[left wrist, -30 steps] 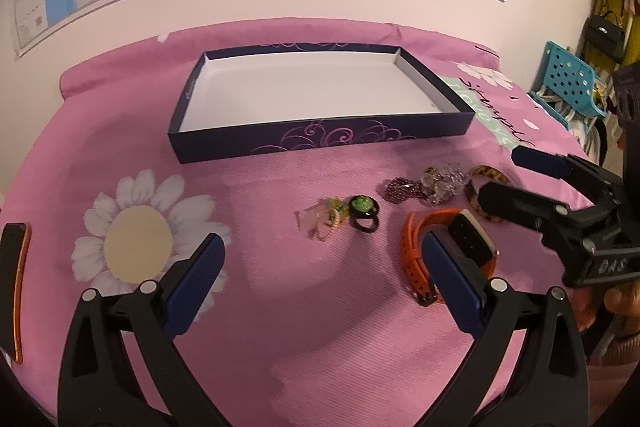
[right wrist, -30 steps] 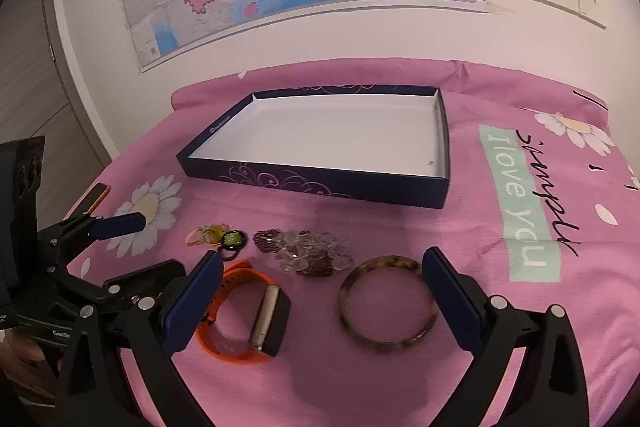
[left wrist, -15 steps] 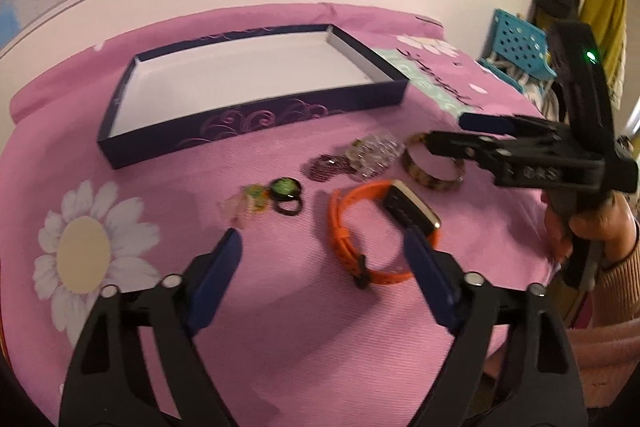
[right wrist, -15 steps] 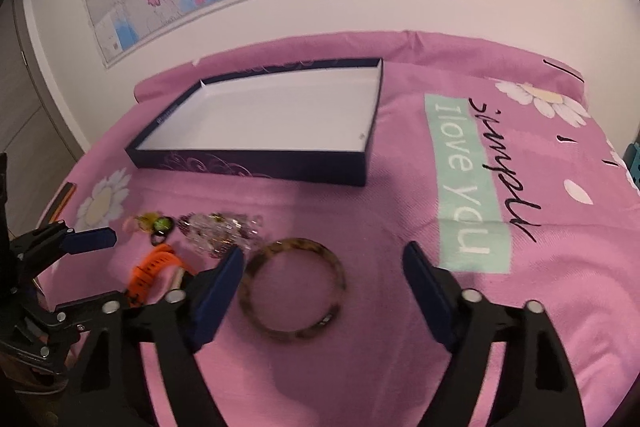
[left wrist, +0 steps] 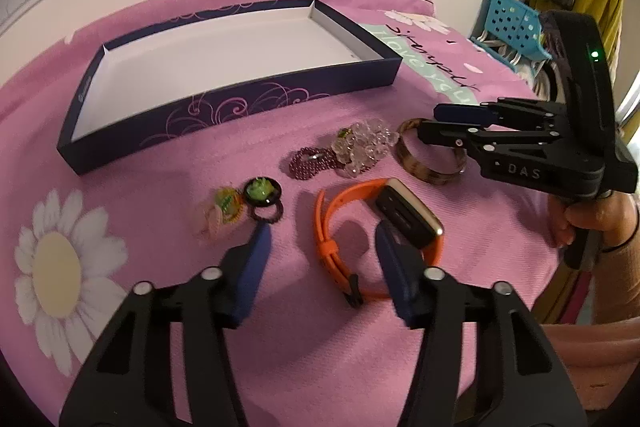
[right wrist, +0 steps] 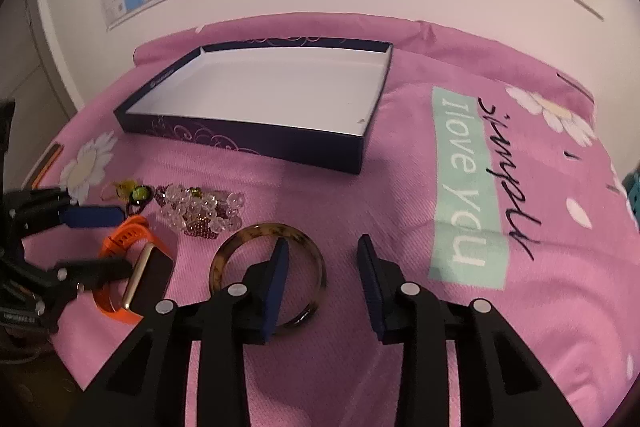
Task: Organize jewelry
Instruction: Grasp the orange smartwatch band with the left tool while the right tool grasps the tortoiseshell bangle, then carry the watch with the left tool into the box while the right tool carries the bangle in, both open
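A: Left claw [left wrist: 320, 247] is closing, empty, astride the orange watch [left wrist: 376, 223] strap on the pink cloth [left wrist: 168, 163]. Lower it first.

B: Right claw [right wrist: 322, 267] is closing, empty, straddling the bangle's [right wrist: 256, 233] right rim. Then the box [right wrist: 248, 141].

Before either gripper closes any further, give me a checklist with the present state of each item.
1. Box free to receive jewelry: ok.
2. Watch band between the left gripper fingers: ok, jaws closing, not yet pressing.
3. Bangle rim between the right gripper fingers: ok, jaws closing, one finger inside the ring.
4. Bead bracelets outside both grips: ok.
5. Pads touching either piece: cannot tell.
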Demonstrator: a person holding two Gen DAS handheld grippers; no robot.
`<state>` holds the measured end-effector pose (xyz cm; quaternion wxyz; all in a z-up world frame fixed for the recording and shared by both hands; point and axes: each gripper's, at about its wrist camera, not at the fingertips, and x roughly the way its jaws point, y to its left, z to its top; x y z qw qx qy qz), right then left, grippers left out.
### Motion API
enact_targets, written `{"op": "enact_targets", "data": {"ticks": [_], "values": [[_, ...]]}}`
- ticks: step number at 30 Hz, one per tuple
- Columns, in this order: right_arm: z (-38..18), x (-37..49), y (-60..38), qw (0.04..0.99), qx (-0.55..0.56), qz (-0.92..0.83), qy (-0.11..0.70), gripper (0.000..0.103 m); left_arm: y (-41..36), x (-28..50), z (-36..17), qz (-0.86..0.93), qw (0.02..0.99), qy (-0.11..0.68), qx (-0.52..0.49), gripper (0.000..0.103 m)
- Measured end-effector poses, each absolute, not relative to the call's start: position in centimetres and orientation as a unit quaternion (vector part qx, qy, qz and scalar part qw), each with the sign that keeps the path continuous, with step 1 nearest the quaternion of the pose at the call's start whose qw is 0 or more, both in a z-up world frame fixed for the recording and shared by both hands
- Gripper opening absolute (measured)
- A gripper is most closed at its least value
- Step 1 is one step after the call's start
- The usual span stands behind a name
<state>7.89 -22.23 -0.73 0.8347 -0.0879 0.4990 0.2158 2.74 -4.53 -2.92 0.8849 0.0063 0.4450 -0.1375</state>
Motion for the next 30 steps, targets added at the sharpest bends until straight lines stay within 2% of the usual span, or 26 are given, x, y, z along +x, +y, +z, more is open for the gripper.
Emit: {"op": "enact_targets", "data": {"ticks": [1,3,5,6,9,17,30], "values": [[-0.7,7.9,-22.1,0.834,-0.091,0.219,0.499,0.026,-4.7,2.8,-2.9,-0.137,0.885,0.445,0.013,0.036],[-0.8,8.1,-22.0,0.832,-0.096,0.226,0.498,0.021,-4.8,2.9,-2.9,-0.135,0.885,0.445,0.02,0.031],[-0.8,8.1,-21.8,0.83,-0.1,0.231,0.498,0.017,-5.0,3.0,-2.9,-0.138,0.885,0.444,0.023,0.022],[-0.7,8.2,-21.8,0.829,-0.097,0.236,0.498,0.011,-5.0,3.0,-2.9,-0.139,0.885,0.445,0.023,0.015],[-0.7,8.3,-21.7,0.827,-0.094,0.241,0.499,0.006,-5.0,3.0,-2.9,-0.134,0.886,0.443,0.024,0.011],[0.5,8.4,-22.7,0.833,-0.055,0.251,0.491,0.006,-3.6,2.9,-1.9,-0.148,0.887,0.437,-0.004,0.009],[4.5,10.7,-21.6,0.85,-0.042,0.275,0.447,0.006,0.5,4.7,3.5,-0.132,0.915,0.381,-0.03,0.01]]}}
